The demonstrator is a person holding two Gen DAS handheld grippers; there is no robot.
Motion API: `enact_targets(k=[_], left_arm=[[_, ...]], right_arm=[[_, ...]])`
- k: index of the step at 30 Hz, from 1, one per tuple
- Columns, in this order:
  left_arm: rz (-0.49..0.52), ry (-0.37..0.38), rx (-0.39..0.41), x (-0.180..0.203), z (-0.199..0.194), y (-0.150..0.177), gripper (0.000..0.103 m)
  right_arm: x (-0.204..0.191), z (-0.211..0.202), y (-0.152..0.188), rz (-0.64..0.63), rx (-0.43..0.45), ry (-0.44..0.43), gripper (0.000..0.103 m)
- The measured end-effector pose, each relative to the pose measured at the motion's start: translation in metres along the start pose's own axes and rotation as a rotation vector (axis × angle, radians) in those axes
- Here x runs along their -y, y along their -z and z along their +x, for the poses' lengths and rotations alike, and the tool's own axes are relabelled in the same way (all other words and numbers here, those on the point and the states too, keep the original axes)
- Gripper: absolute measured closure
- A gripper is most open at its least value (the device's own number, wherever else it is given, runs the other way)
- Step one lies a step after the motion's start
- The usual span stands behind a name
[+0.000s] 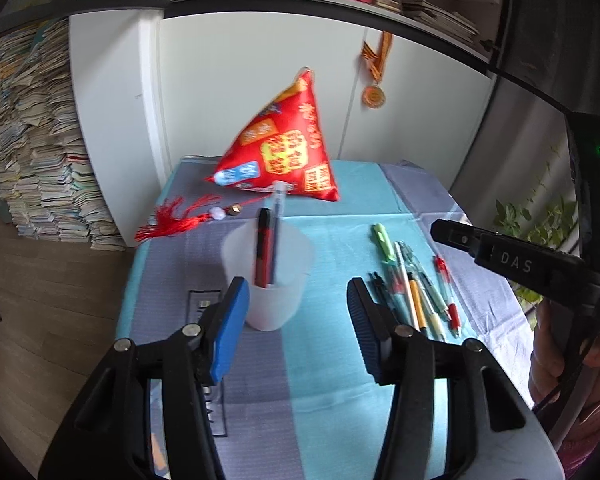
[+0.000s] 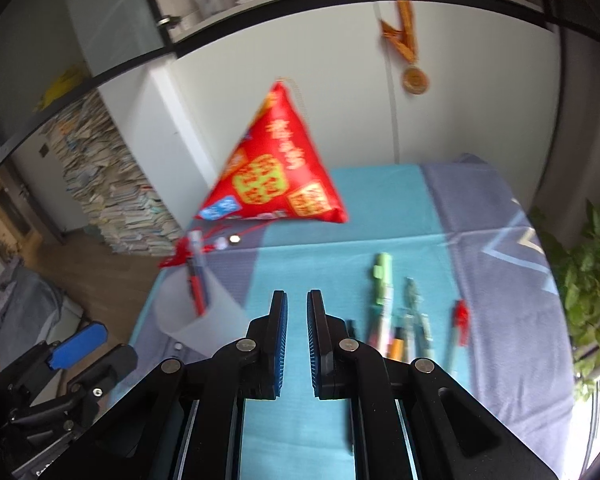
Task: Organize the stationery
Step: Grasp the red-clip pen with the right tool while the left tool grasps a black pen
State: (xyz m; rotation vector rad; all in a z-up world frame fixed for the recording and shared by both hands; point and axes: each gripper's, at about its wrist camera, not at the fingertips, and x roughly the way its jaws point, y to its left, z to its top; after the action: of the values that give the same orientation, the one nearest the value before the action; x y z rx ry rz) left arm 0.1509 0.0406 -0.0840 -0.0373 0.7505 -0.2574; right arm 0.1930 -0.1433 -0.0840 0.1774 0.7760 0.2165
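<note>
On the worktop (image 1: 340, 360), loose pens (image 1: 416, 292) lie side by side, long axes running away from the viewer; two stand upright in the cup (image 1: 266, 280). Left tongs (image 1: 296, 312) released, empty; right tongs (image 2: 297, 320) clenched, empty.

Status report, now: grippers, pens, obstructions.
Left gripper open, empty, by cup. Right gripper shut, empty. Two pens in cup, rest loose on cloth. Nothing blocking.
</note>
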Motion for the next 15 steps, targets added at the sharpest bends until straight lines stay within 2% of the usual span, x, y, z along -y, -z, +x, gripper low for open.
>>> enact_targets(k=[8,15], left_arm=[[0.055,0.046,-0.063,0.036,0.026,0.005,0.054],[0.078,0.051,-0.136,0.062,0.056,0.008,0.054]], right_arm=[[0.081,0.012,0.017,0.146,-0.111,0.137,0.094],[0.119,0.027,0.026,0.213,-0.176,0.165,0.094]])
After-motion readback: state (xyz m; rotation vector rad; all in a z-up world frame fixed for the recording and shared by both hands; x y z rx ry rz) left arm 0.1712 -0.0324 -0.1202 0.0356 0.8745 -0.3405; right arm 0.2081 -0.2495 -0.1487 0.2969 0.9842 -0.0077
